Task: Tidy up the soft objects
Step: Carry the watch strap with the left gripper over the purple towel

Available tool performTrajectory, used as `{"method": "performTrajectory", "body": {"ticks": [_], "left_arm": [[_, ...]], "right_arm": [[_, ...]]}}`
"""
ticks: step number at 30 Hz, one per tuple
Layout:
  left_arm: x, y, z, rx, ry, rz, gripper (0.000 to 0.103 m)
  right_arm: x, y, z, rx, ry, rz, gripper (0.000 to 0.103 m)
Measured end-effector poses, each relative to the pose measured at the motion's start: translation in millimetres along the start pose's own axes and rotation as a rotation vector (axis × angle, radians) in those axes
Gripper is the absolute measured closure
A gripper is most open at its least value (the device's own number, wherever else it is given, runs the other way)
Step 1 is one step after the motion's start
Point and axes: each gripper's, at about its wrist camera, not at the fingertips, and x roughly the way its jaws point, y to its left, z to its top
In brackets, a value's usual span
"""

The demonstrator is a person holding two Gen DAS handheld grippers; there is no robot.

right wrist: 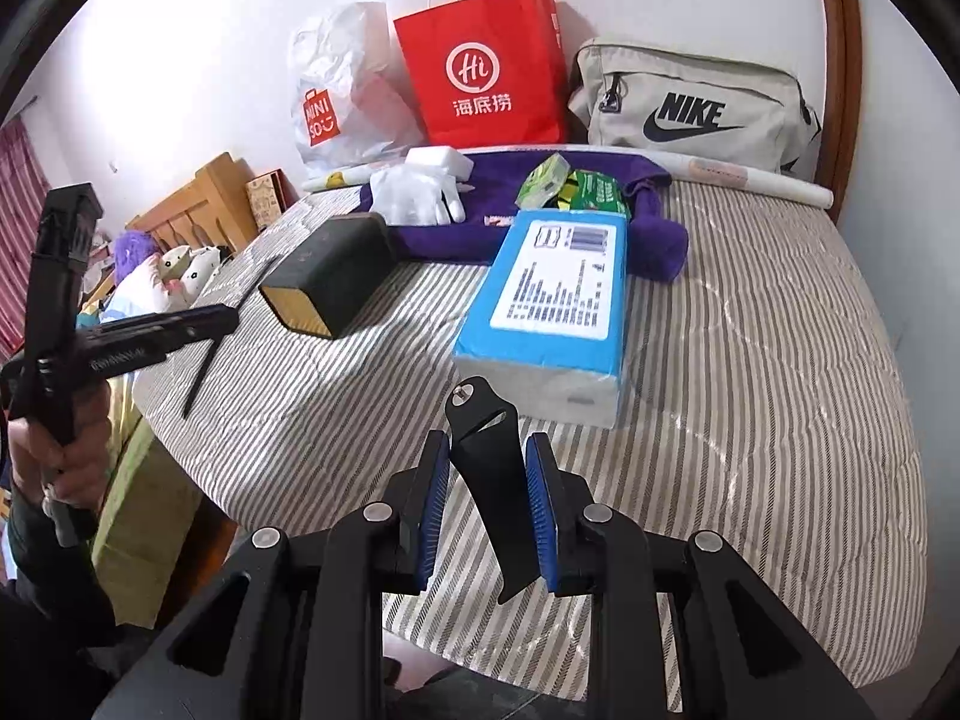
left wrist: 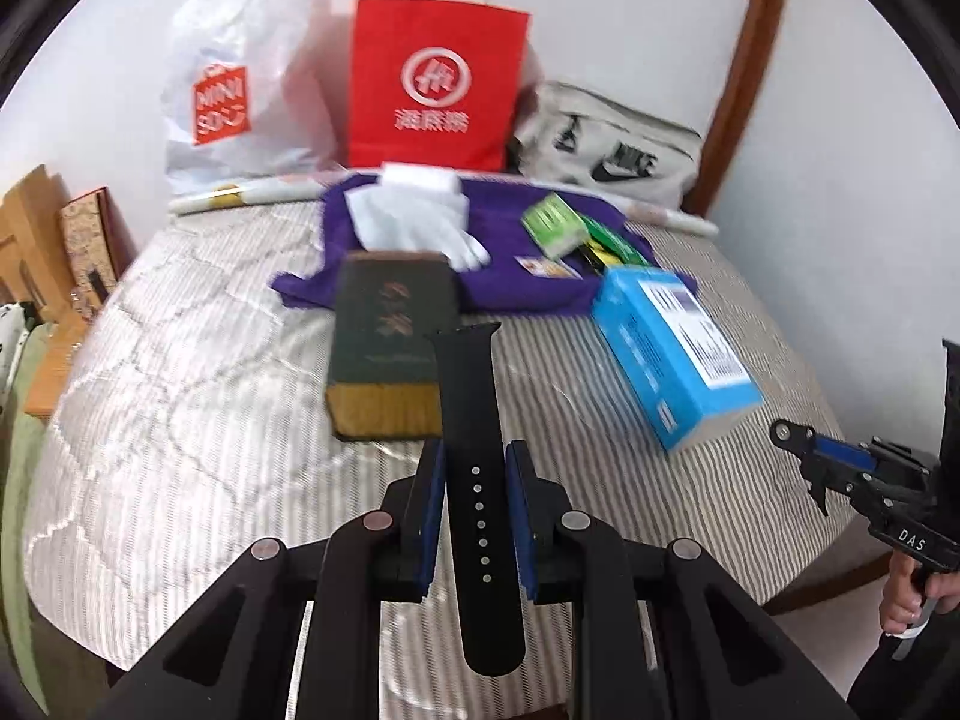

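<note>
Left wrist: we've each gripper (left wrist: 475, 516) (right wrist: 487, 510) clamped on a strap half (left wrist: 471, 420) (right wrist: 489, 480); thin pinches, either could slip.

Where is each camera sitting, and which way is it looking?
Left wrist view: sits on the left hand-held gripper, looking down over the bed; its fingers clamp a holed black strap; the other gripper and hand show at right.
Right wrist view: sits on the right hand-held gripper, facing the same bed; it clamps a black strap piece; the left gripper shows at left.
Both share the red bag, blue pack and purple cloth.
</note>
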Motion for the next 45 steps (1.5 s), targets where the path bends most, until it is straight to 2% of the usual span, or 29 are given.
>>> {"method": "performTrajectory", "body": {"ticks": [7,14,28,45], "left_arm": [[-4.7,13.3,26.0,-0.008,-0.026,0.020,0.083],[8.3,18.1,57.1,-0.015,-0.030,0.010,0.083],[64.8,28.4,128.8,-0.031,-0.014,-0.035,0.083],[140.3,36.4,179.9,-0.037,0.049,-0.074,0.083]], "right_arm": [[-0.3,1.6,31.3,-0.007,-0.022,-0.009,0.077],[9.3,-1.6,73.8,-0.015,-0.043,0.026,0.077],[55.0,-15.8,155.7,-0.023,-0.060,0.051,0.077],[134.1,-61.5,207.9,0.042,-0.010,0.025,0.077]]}}
